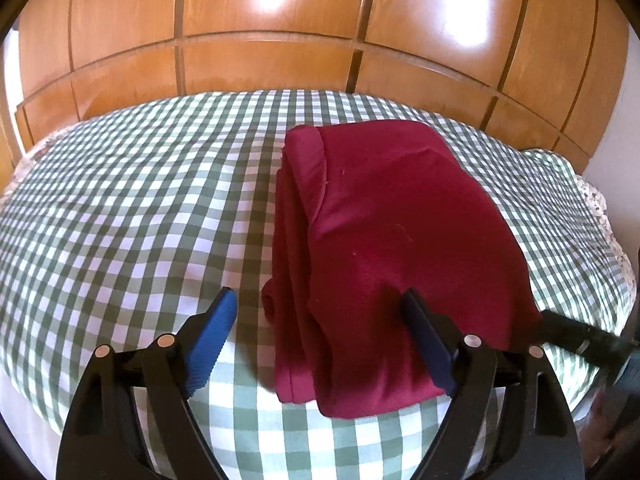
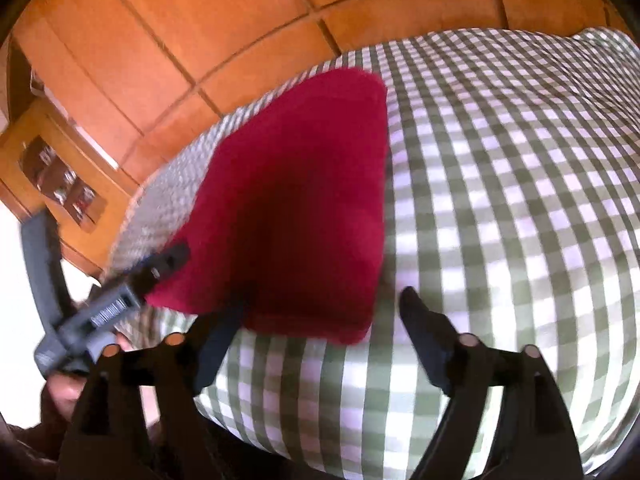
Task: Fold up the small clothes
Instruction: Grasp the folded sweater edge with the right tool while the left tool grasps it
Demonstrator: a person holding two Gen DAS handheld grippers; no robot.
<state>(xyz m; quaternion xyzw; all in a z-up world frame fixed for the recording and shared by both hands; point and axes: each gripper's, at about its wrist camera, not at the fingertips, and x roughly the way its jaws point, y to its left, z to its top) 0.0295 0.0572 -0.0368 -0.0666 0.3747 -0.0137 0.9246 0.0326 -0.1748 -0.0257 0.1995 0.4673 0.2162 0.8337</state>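
Note:
A dark red garment (image 1: pixel 400 220) lies folded into a thick rectangle on the green-and-white checked bedspread (image 1: pixel 120 200). My left gripper (image 1: pixel 318 294) stands wide open over the garment's near left edge. Its blue left pad (image 1: pixel 212 332) hangs above the bedspread and its right finger is over the red cloth, pressing nothing. In the right wrist view, which is blurred, the garment (image 2: pixel 296 200) reaches between the jaws of my right gripper (image 2: pixel 326 296), which is open around its near corner. The left gripper (image 2: pixel 160 268) shows there at the garment's left edge.
Wooden panels (image 1: pixel 260 52) rise behind the bed. A wooden bedside unit (image 2: pixel 60 180) stands at the left of the right wrist view. The bedspread runs on to the left (image 1: pixel 80 240) and to the right (image 2: pixel 520 200) of the garment. The right gripper's finger (image 1: pixel 580 336) shows at the garment's right.

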